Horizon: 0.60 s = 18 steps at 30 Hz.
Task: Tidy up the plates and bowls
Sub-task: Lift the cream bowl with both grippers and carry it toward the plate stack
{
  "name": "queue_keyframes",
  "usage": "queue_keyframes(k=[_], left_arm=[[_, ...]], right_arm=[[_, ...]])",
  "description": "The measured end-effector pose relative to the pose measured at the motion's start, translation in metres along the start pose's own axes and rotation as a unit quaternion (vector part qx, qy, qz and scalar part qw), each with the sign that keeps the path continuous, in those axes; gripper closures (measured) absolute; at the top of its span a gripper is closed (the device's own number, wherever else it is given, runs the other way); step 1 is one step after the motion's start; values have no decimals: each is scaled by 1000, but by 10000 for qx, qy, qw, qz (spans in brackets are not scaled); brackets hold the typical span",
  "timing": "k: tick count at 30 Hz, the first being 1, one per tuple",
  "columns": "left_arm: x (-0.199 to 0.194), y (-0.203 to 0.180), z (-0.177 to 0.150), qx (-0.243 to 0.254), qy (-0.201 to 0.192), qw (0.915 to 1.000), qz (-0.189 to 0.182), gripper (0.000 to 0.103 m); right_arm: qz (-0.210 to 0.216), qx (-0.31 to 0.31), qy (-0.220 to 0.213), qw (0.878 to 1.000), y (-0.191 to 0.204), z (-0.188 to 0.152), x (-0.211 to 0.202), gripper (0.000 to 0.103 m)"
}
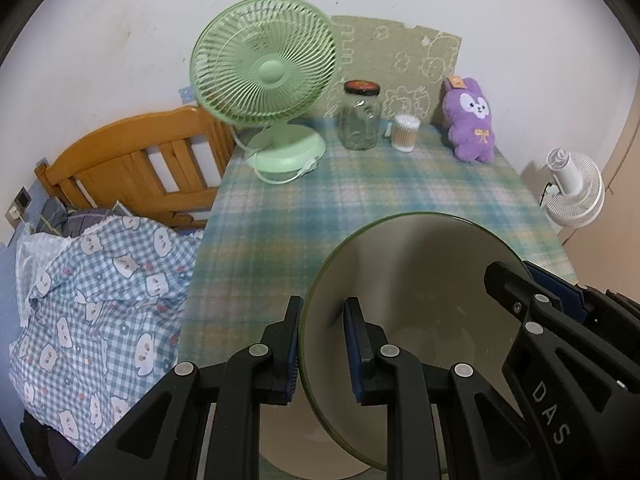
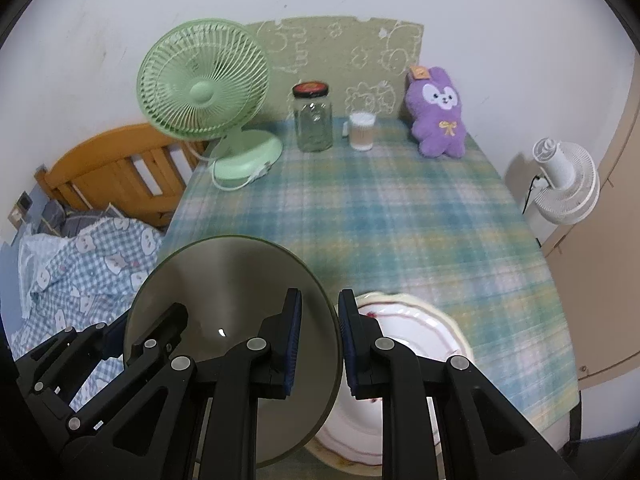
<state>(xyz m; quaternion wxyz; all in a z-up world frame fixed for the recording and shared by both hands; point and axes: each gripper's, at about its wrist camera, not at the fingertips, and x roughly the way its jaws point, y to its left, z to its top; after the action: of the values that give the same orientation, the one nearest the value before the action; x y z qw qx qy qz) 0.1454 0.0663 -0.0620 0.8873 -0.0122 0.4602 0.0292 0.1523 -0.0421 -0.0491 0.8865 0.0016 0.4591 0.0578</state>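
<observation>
Held up over the near part of the checked tablecloth (image 1: 360, 200): beige plate (image 1: 420, 280), left rim between left gripper (image 1: 322, 344) pads, right rim between right gripper (image 2: 319, 342) pads, both narrowly parted around it. Below, just beside: white floral plate (image 2: 412, 328).

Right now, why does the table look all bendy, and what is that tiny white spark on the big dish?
Both wrist views are fisheye, so the table edges curve and dark corners ring each picture. In the right wrist view the spark is a light glinting on the olive dish; the white plate there looks smeared, and the green fan looks soft in the left wrist view.
</observation>
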Motion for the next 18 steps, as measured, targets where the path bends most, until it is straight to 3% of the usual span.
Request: queue_keyframes(k=[18], left_arm=[[29, 32, -33, -17, 489, 9988, 77, 86]], right_arm=[[-92, -125, 559, 9983, 36, -35, 39, 81]])
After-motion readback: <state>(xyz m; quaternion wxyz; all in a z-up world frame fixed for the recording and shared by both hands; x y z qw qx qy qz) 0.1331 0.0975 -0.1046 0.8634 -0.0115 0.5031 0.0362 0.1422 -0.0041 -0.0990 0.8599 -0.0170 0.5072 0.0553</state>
